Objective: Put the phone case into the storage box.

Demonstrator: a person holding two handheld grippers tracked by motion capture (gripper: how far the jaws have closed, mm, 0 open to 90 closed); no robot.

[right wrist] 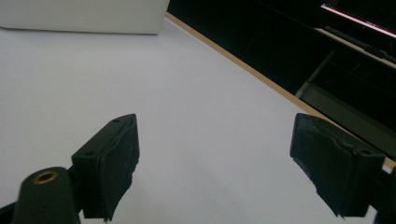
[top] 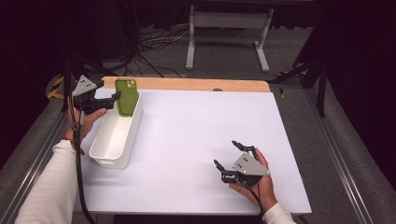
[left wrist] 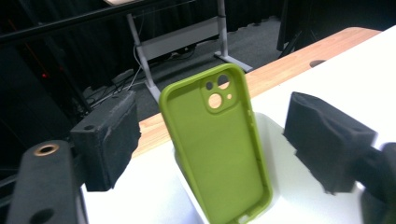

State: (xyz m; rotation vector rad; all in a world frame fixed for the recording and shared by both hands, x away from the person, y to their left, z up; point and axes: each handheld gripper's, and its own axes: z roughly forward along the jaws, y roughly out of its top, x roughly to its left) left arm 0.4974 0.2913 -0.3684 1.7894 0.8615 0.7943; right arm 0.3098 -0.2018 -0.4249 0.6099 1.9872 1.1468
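A green phone case [top: 126,95] [left wrist: 218,144] stands upright, leaning against the far end of a long white bin [top: 116,131]. My left gripper [top: 113,98] [left wrist: 210,140] hovers just left of the case, its jaws wide on either side of it with clear gaps, the pads [left wrist: 108,140] off the case. My right gripper [top: 229,155] [right wrist: 215,163] rests low over the white table [top: 196,135] near the front right, open, with nothing between its pads [right wrist: 112,163].
The bin [left wrist: 280,186] lies lengthwise along the table's left side and looks empty apart from the case. A wooden strip [top: 196,84] runs along the table's far edge. Beyond it stand a white metal frame [top: 229,32] and cables on the floor.
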